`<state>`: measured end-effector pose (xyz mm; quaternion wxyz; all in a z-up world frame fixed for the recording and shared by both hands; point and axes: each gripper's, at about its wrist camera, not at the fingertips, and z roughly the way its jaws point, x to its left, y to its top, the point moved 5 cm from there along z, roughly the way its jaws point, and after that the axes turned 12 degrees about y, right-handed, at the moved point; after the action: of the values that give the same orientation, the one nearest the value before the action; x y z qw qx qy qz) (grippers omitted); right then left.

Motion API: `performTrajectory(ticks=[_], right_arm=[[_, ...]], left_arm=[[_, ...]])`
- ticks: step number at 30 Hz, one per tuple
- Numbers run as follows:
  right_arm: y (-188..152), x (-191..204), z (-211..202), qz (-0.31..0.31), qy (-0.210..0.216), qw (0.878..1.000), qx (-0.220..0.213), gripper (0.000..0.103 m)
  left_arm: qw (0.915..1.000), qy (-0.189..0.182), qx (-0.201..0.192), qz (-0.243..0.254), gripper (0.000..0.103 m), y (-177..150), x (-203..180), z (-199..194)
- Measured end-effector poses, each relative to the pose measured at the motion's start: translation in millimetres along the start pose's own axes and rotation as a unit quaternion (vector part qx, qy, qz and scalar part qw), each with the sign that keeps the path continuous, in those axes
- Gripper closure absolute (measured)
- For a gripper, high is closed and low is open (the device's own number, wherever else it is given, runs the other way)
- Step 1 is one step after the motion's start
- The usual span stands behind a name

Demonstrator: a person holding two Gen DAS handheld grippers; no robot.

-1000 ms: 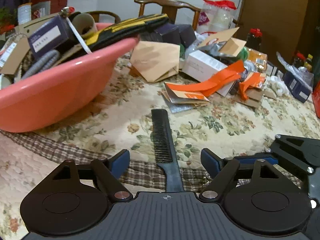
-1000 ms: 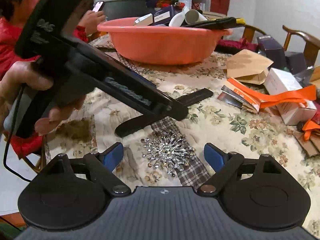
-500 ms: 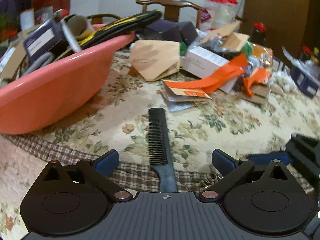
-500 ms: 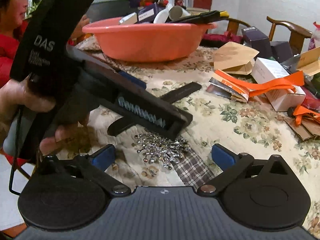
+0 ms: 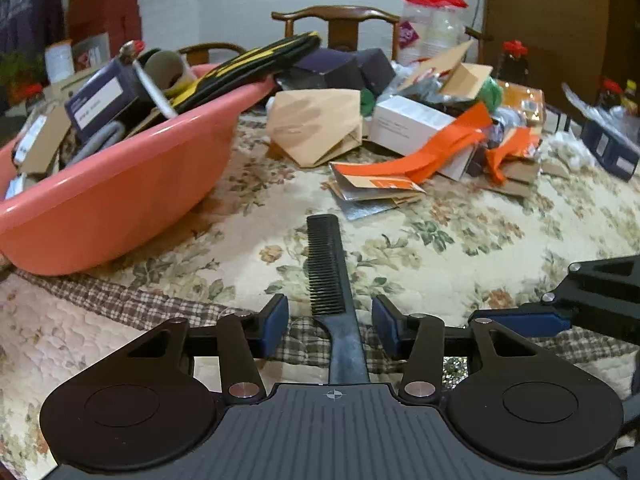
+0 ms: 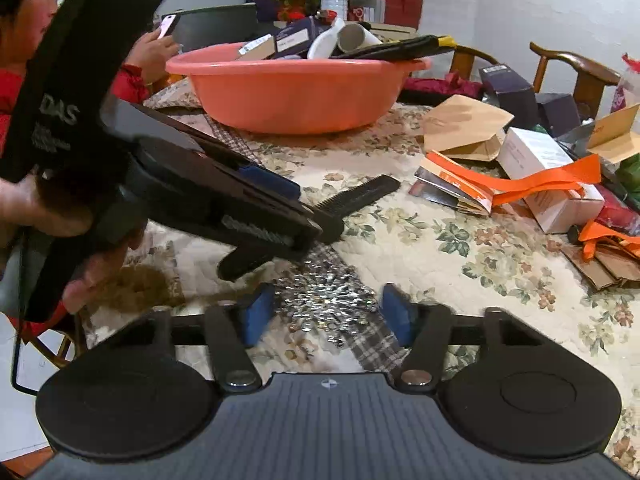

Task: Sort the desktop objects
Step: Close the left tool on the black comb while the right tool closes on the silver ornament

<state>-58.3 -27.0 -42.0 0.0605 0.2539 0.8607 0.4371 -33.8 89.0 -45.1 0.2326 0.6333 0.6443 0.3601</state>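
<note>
The black comb (image 5: 326,268) lies flat on the floral tablecloth (image 5: 460,248) with its long axis running straight away from the left gripper (image 5: 330,326): the toothed end points toward the far clutter, the teeth face left in the left wrist view, and the handle runs back under the gripper's body, where its end is cut off from sight. The left jaws have just been closing; they stand partly open, one blue pad on each side of the comb where teeth meet handle, with a gap on both sides, so nothing is gripped. In the right wrist view the same comb (image 6: 360,196) shows as a dark bar slanting up to the right, its middle hidden behind the left gripper's fingers. The right gripper (image 6: 326,312) has also just been closing its jaws, which are partly open around a silver beaded ornament (image 6: 324,296) lying on a checked cloth (image 6: 376,344); the ornament is blurred, and whether the pads touch its outer beads is hard to tell, though a gap seems to remain. A hand (image 6: 52,216) holds the left gripper's handle at the left edge. The pink basin (image 5: 120,184), filled with boxes and a tube, stands beyond the comb to the left; a brown paper bag (image 5: 316,128), a white box (image 5: 412,124) and orange strips (image 5: 432,152) lie further back.
</note>
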Motion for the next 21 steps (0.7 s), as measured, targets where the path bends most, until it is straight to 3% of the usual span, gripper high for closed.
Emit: performTrajectory(ticks=[3, 6, 14, 17, 19, 21], right_arm=[[-2, 8, 0, -0.012, -0.023, 1.000, -0.004, 0.045], [-2, 8, -3, 0.002, -0.019, 1.000, -0.008, 0.045], [-4, -34, -36, 0.078, -0.030, 0.996, -0.038, 0.045], [-4, -52, -50, 0.101, -0.042, 0.992, -0.061, 0.045], [-5, -62, -57, 0.116, -0.046, 0.990, -0.072, 0.045], [-8, -70, -62, 0.129, -0.045, 0.987, -0.080, 0.045]], left_arm=[[1.0000, -0.004, -0.002, 0.001, 0.051, 0, -5, -1], [1.0000, -0.006, -0.002, -0.005, 0.050, 0, -4, -1], [0.9985, -0.031, 0.010, -0.045, 0.055, -2, 12, -4], [0.9992, -0.024, 0.011, -0.030, 0.055, -2, 8, -4], [0.9999, -0.014, 0.005, -0.007, 0.045, -3, 2, -3], [0.9999, -0.001, -0.007, 0.015, 0.044, -5, -6, -3]])
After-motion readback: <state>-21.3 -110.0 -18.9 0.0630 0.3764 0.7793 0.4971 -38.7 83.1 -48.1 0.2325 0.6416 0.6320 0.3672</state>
